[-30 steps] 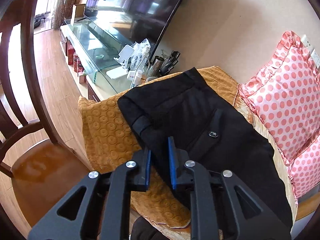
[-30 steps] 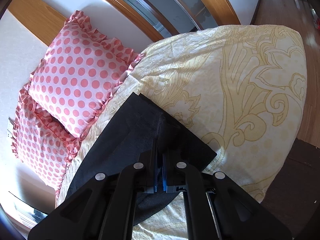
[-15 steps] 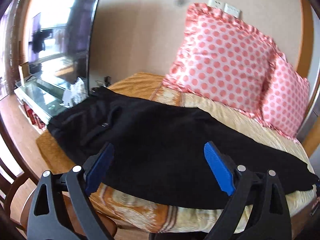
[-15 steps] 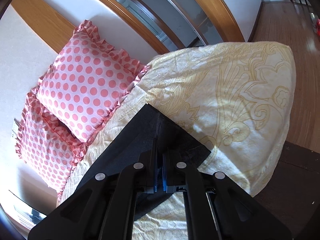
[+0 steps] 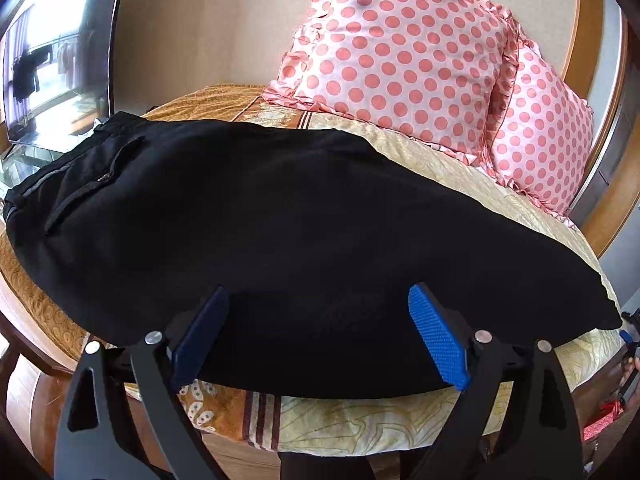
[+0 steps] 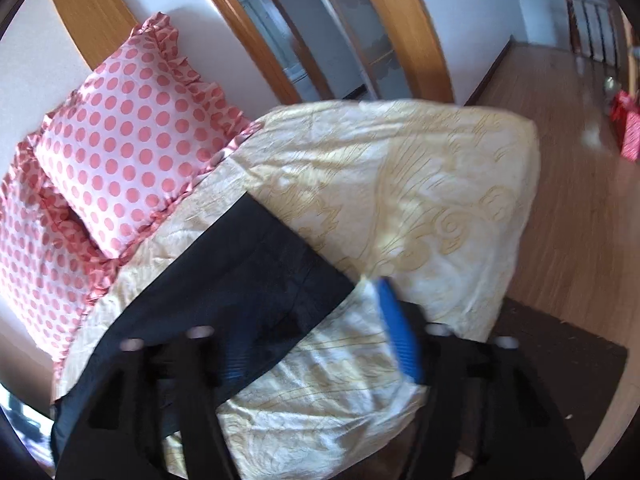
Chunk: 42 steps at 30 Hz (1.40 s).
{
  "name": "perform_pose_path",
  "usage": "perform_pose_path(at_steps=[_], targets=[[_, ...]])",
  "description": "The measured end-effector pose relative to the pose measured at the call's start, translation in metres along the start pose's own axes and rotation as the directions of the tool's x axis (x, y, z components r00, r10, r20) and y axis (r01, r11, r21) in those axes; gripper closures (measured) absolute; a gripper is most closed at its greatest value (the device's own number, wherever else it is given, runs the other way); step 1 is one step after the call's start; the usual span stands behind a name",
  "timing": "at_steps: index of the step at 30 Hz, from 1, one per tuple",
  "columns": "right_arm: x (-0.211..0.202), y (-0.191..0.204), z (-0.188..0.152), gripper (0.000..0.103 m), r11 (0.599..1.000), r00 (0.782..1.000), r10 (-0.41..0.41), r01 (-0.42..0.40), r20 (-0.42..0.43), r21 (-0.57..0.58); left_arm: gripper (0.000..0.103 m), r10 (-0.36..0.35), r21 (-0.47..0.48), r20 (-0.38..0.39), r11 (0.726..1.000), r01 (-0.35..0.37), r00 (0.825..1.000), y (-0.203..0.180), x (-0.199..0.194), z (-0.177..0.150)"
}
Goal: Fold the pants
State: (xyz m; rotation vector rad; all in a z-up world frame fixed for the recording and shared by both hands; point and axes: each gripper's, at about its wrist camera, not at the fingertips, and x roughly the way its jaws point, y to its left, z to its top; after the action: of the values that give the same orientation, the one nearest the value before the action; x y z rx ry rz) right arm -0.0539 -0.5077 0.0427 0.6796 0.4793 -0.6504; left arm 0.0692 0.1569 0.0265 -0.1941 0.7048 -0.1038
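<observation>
Black pants (image 5: 260, 216) lie flat along the cushioned seat, waistband at the left, leg ends at the right. My left gripper (image 5: 320, 340) is open wide at the pants' near edge, mid-length, holding nothing. In the right wrist view the leg hems (image 6: 276, 264) lie flat on the cream cover. My right gripper (image 6: 316, 340) is open, blurred by motion, just in front of the hem corner and holding nothing.
Two pink polka-dot pillows (image 5: 400, 60) lean against the wall behind the pants, also in the right wrist view (image 6: 128, 136). A television (image 5: 52, 48) stands at the left. The cream cushion (image 6: 420, 200) ends at the right, with wooden floor (image 6: 560, 184) beyond.
My left gripper opened, let go of the waist end and swung to the pants' middle. My right gripper opened and released the hem, which now lies flat.
</observation>
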Motion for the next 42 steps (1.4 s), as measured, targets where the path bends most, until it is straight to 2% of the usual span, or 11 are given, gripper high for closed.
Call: perform_pose_path(at_steps=[2, 4, 8, 11, 15, 20, 25, 27, 34, 37, 42], targets=[[-0.020, 0.013, 0.003, 0.011, 0.994, 0.991, -0.076, 0.084, 0.107, -0.072, 0.006, 0.010, 0.032, 0.011, 0.999, -0.010, 1.000, -0.004, 0.002, -0.004], [-0.035, 0.041, 0.004, 0.018, 0.981, 0.986, -0.034, 0.064, 0.166, -0.181, 0.004, 0.033, 0.072, 0.019, 0.997, -0.034, 0.999, -0.009, 0.004, -0.008], [-0.034, 0.141, -0.010, 0.023, 0.872, 0.963, 0.268, -0.242, 0.002, -0.426, 0.002, 0.101, 0.148, 0.045, 0.983, -0.106, 0.994, -0.020, 0.009, -0.014], [-0.021, 0.239, -0.048, 0.033, 0.659, 0.843, 0.470, -0.533, -0.263, -0.531, 0.002, 0.108, 0.163, 0.065, 0.980, -0.118, 0.992, -0.021, 0.010, -0.017], [-0.007, 0.363, -0.119, 0.049, 0.377, 0.682, 0.487, -0.728, -0.546, -0.573, 0.002, 0.078, 0.134, 0.086, 0.987, -0.090, 0.993, -0.015, 0.007, -0.018], [0.012, 0.475, -0.194, 0.056, 0.139, 0.570, 0.394, -0.812, -0.721, -0.566, 0.002, 0.048, 0.092, 0.107, 0.994, -0.058, 0.993, -0.011, 0.006, -0.016], [0.023, 0.525, -0.253, 0.056, -0.051, 0.604, 0.280, -0.767, -0.747, -0.639, 0.002, 0.037, 0.079, 0.139, 0.996, -0.049, 0.990, -0.010, 0.005, -0.019], [0.030, 0.529, -0.264, 0.056, -0.084, 0.611, 0.253, -0.759, -0.751, -0.646, 0.002, 0.040, 0.096, 0.150, 0.994, -0.055, 0.988, -0.012, 0.006, -0.020], [0.056, 0.531, -0.273, 0.058, -0.050, 0.591, 0.190, -0.792, -0.784, -0.609, 0.002, 0.038, 0.126, 0.173, 0.990, -0.061, 0.984, -0.012, 0.006, -0.021], [0.056, 0.529, -0.276, 0.094, -0.055, 0.574, 0.204, -0.802, -0.793, -0.595, 0.002, 0.031, 0.123, 0.178, 0.991, -0.054, 0.984, -0.011, 0.007, -0.020], [0.049, 0.533, -0.274, 0.102, -0.051, 0.638, 0.255, -0.742, -0.727, -0.669, 0.002, 0.033, 0.111, 0.170, 0.992, -0.053, 0.985, -0.011, 0.008, -0.018]])
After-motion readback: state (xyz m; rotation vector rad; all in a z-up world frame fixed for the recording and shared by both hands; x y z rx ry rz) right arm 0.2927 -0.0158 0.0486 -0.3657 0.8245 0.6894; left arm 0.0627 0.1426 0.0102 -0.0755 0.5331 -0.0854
